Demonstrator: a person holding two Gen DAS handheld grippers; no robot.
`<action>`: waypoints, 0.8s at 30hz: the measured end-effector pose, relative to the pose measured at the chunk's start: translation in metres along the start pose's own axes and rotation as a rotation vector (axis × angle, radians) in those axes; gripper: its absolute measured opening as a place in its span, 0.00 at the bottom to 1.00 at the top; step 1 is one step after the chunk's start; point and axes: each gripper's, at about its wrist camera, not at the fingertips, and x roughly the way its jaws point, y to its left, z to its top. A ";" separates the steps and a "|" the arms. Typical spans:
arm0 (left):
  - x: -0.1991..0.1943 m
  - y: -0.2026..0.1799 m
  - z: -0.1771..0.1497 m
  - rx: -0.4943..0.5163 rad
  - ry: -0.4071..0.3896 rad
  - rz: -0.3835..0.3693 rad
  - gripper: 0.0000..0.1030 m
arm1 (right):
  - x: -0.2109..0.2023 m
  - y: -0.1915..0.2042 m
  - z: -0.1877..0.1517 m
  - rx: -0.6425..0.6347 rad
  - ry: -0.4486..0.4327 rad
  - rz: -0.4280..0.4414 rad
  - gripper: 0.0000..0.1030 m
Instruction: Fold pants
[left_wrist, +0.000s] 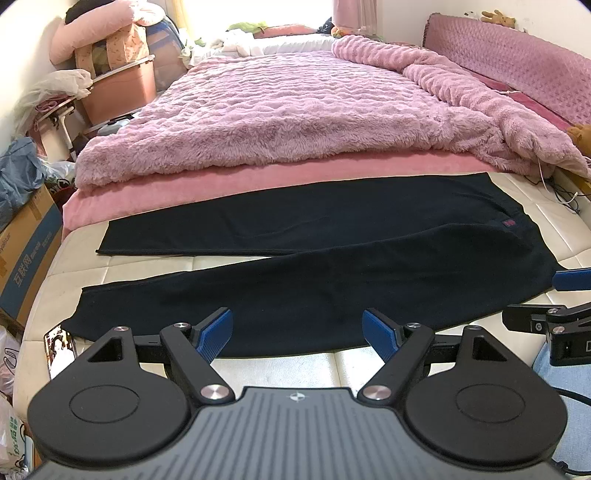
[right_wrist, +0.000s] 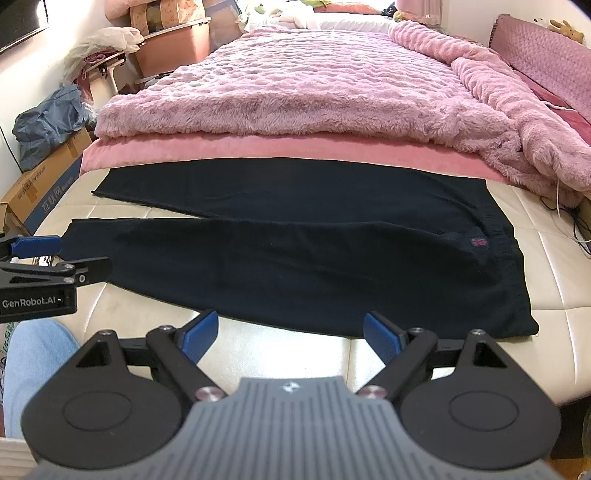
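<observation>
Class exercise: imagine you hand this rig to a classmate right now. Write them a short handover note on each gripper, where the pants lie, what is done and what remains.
Left gripper: open, empty, at the near edge of the dark navy fabric pants, over the near leg.
Right gripper: open, empty, just short of the near edge, toward the waist end.
Pants: spread flat on the cream quilted mattress, waistband to the right, both legs running left and splayed apart, far leg beside the pink fluffy blanket.
Done: pants laid out; no fold visible.
Left: all folding, probably starting by bringing one leg onto the other.
</observation>
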 end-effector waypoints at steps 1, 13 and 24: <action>0.000 0.001 0.000 0.000 -0.001 -0.001 0.91 | 0.000 0.000 0.000 0.000 0.000 0.000 0.80; 0.001 0.002 -0.002 0.027 -0.024 0.006 0.91 | -0.005 -0.007 0.000 0.013 -0.023 -0.007 0.80; 0.036 0.023 0.002 0.273 -0.143 -0.024 0.70 | 0.002 -0.069 0.011 -0.107 -0.251 -0.012 0.80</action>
